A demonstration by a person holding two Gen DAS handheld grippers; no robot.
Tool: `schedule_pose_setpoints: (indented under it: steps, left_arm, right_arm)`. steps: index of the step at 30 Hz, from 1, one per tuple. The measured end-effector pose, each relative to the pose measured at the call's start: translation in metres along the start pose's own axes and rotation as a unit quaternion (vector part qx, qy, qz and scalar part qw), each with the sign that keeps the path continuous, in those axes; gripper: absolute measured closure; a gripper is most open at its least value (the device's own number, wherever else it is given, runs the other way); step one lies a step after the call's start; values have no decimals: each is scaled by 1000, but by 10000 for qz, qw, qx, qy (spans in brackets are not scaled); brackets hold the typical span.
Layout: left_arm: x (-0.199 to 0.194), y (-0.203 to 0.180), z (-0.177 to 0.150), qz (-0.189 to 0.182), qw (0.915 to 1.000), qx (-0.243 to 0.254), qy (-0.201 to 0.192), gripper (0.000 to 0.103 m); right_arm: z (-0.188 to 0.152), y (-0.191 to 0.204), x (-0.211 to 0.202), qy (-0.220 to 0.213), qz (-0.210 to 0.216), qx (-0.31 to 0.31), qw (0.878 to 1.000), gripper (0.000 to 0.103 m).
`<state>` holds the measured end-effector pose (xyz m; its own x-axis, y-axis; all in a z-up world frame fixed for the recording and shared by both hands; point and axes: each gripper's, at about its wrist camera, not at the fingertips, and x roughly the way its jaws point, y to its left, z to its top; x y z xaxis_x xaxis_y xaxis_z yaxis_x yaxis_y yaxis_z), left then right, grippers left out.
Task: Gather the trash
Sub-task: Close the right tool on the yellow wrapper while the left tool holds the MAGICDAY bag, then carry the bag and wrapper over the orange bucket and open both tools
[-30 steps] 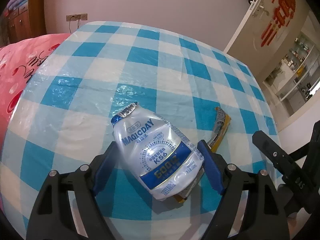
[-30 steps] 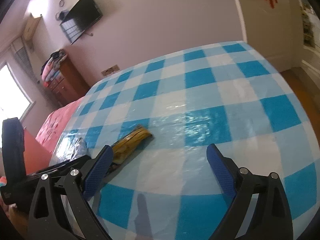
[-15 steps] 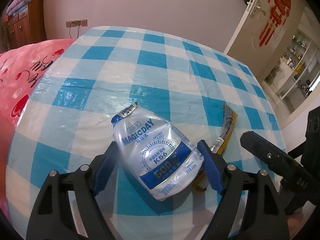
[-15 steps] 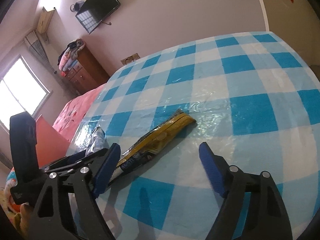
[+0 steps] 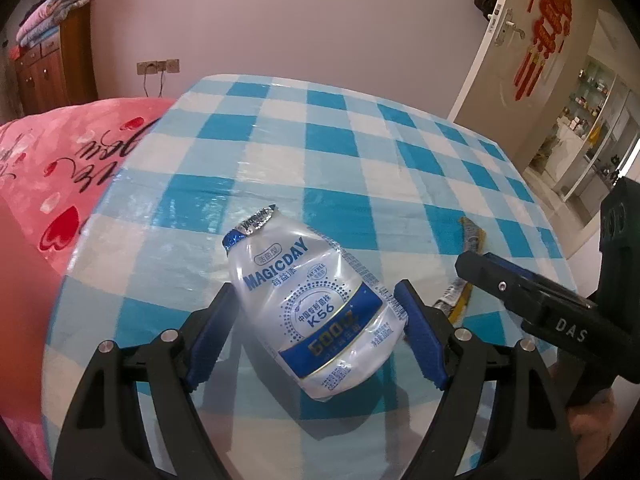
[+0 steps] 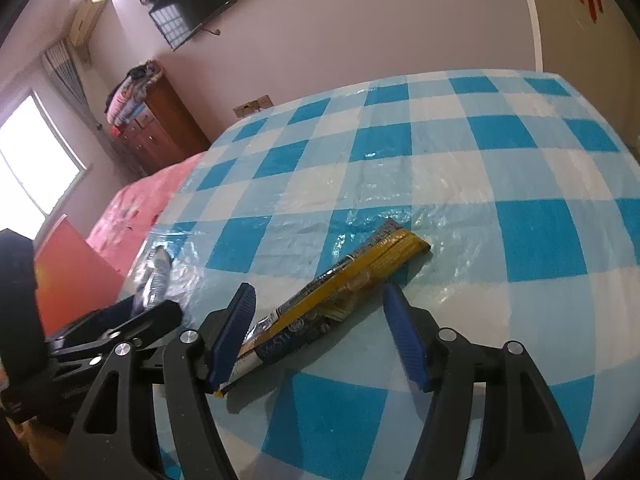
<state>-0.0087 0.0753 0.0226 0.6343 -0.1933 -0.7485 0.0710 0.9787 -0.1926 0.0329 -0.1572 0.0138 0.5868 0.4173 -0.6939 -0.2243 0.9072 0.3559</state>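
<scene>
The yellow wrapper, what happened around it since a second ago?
The right tool moved over to the yellow wrapper, which now lies between its closing jaws, not yet pinched. The wrapper itself stayed flat on the checked tablecloth. The left tool kept its grip on the crushed bottle.

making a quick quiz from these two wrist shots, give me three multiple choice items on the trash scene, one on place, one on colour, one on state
1. Where is the yellow wrapper?
A. on the checked tablecloth
B. on the floor
C. on the dresser

2. What colour is the band on the crushed bottle?
A. red
B. blue
C. green

3. How is the bottle held?
A. lying free
B. hanging from a hand
C. clamped in the left gripper

Answers: 1 A, it lies flat on the cloth between the closing right gripper fingers; 2 B, a blue band crosses its label; 3 C, both pads press its sides.
</scene>
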Motion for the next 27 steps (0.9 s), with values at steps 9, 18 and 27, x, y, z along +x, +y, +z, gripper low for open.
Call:
schedule_pose_setpoints:
  steps: [9, 18, 27]
  left_arm:
    - [-11, 16, -3, 235, 9996, 112, -144, 23]
    - [-24, 27, -8, 334, 9989, 219, -249, 23]
    - [-45, 34, -10, 281, 9984, 244, -416, 23]
  right_arm:
    - [5, 24, 16, 82, -723, -567, 9957, 50]
    - [-1, 33, 17, 95, -864, -825, 9928, 73]
    - [-13, 48, 5, -72, -777, -950, 9924, 82]
